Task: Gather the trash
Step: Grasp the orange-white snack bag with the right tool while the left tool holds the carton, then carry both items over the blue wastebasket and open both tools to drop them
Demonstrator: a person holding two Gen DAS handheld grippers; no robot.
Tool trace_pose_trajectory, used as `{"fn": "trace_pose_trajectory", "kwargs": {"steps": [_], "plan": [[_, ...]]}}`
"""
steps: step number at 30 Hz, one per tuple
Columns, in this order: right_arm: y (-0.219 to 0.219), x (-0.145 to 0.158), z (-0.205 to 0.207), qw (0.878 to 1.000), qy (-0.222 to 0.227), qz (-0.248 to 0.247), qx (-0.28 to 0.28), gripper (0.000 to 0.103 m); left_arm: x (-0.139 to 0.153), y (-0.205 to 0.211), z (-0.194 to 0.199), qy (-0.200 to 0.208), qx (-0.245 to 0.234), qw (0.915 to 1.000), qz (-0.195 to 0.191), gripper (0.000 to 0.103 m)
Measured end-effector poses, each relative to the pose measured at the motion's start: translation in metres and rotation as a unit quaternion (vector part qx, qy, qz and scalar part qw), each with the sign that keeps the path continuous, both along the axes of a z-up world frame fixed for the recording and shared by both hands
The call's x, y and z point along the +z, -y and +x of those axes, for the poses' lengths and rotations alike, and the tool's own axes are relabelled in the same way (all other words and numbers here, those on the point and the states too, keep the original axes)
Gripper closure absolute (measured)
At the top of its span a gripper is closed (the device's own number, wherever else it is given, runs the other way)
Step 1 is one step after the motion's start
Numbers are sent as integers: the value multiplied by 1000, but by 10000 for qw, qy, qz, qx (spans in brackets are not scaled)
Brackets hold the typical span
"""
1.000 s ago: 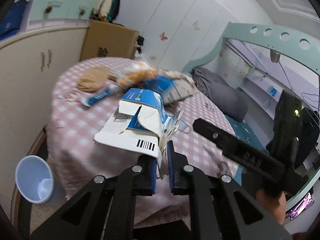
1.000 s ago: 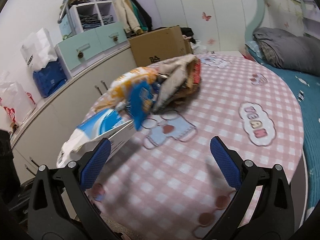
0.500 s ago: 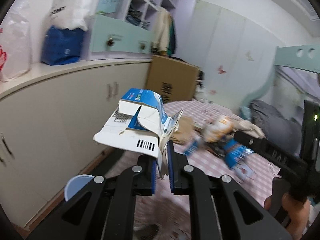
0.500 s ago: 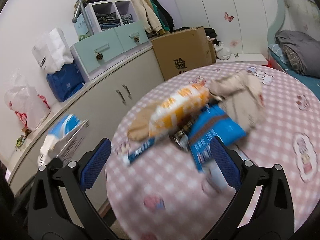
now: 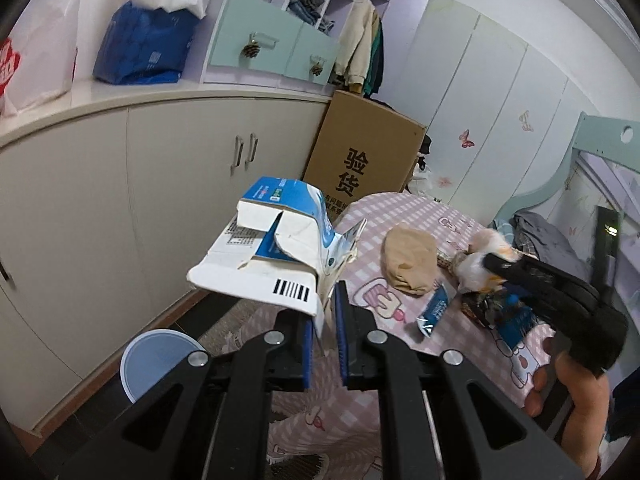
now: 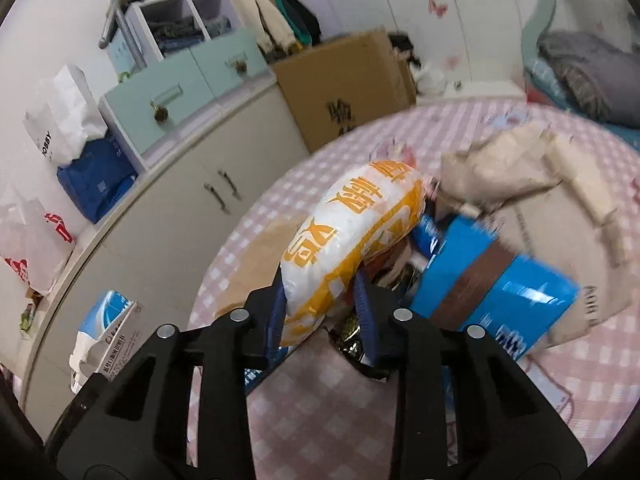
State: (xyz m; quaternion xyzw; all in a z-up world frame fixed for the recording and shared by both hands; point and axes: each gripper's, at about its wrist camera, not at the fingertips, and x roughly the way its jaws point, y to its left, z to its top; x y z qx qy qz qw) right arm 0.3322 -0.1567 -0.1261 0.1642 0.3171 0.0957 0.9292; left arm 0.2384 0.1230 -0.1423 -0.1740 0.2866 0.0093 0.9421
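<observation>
My left gripper (image 5: 324,332) is shut on a flattened blue and white carton (image 5: 272,256), held in the air off the table's left edge; the same carton (image 6: 106,332) shows low left in the right wrist view. A light blue bin (image 5: 156,360) stands on the floor below it. My right gripper (image 6: 320,312) is over the pink checked table (image 6: 320,400). Its jaws are closing on the near end of an orange and white plastic bag (image 6: 360,220), and both pads touch it. In the left wrist view the right gripper's fingertip (image 5: 494,264) is at that bag (image 5: 486,242).
More trash lies around the bag: a blue packet (image 6: 492,288), a crumpled beige paper bag (image 6: 520,168), a tan lump (image 5: 410,264) and a small blue wrapper (image 5: 434,310). A cardboard box (image 5: 368,152) and beige cabinets (image 5: 120,200) stand behind the table. A hand (image 5: 560,400) holds the right gripper.
My left gripper swung left with the carton, off the table toward the cabinets. My right gripper moved in to the pile and went from wide open to closing on the orange and white bag.
</observation>
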Motion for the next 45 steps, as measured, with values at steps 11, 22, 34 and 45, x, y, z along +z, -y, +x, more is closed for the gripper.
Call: {"fn": "trace_pose_trajectory", "kwargs": {"steps": [11, 22, 34, 45], "plan": [[-63, 51, -61, 9897, 1082, -56, 936, 73, -21, -60, -20, -174, 489, 9980, -366, 93], [-224, -32, -70, 9636, 182, -362, 2641, 73, -74, -147, -46, -898, 1450, 9841, -496, 93], [-310, -122, -31, 9491, -443, -391, 3094, 42, -126, -204, -26, -1463, 1997, 9677, -473, 93], [-308, -142, -36, 9508, -520, -853, 2932, 38, -160, -209, -12, -1921, 1869, 9618, -552, 93]]}}
